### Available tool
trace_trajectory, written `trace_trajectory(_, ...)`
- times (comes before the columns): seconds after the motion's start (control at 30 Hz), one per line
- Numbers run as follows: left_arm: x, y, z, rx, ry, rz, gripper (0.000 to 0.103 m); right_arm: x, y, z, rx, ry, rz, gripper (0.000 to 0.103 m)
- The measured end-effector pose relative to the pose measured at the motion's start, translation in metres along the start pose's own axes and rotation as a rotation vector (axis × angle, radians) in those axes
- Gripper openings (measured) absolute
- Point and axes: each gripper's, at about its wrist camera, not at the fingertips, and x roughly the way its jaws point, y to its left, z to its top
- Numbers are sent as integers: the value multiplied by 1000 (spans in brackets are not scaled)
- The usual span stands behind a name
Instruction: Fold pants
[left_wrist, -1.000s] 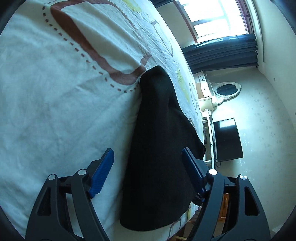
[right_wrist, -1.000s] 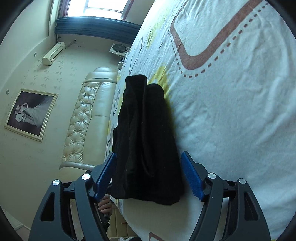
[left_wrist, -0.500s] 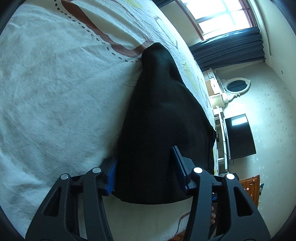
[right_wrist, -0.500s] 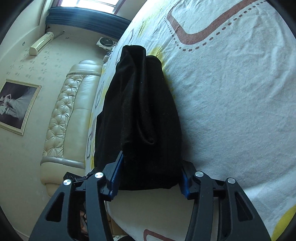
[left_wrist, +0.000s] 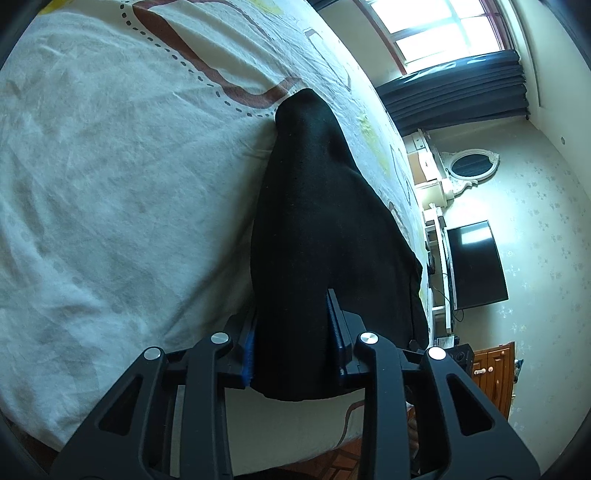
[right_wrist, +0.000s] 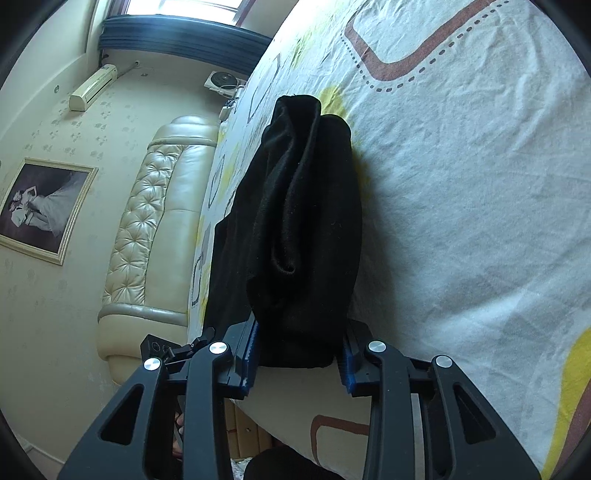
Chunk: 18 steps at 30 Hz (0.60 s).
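Observation:
Black pants (left_wrist: 321, 229) lie as a long folded strip on the white patterned bed sheet (left_wrist: 110, 166). My left gripper (left_wrist: 293, 343) is shut on the near end of the pants, blue pads pressing both sides of the cloth. In the right wrist view the pants (right_wrist: 299, 221) show bunched folds along their length. My right gripper (right_wrist: 299, 354) is shut on their other near end, the fabric squeezed between its blue pads at the bed's edge.
A padded cream headboard (right_wrist: 155, 236) and a framed picture (right_wrist: 40, 206) stand beyond the bed. A television (left_wrist: 476, 266), an oval mirror (left_wrist: 469, 166) and dark curtains (left_wrist: 454, 92) are past the bed's far side.
Both grippers have moved forward over the pants' ends and closed from wide open to gripping the cloth.

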Motion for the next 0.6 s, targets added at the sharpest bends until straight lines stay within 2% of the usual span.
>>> trace_trajectory(0.17,-4,1,-11,-2,11,7,30,-3,-6,-6,26,10,6,35)
trace_trajectory(0.6,-9,6,-9,-7,14,11,30,-8,1,-19,13,22,-10,35)
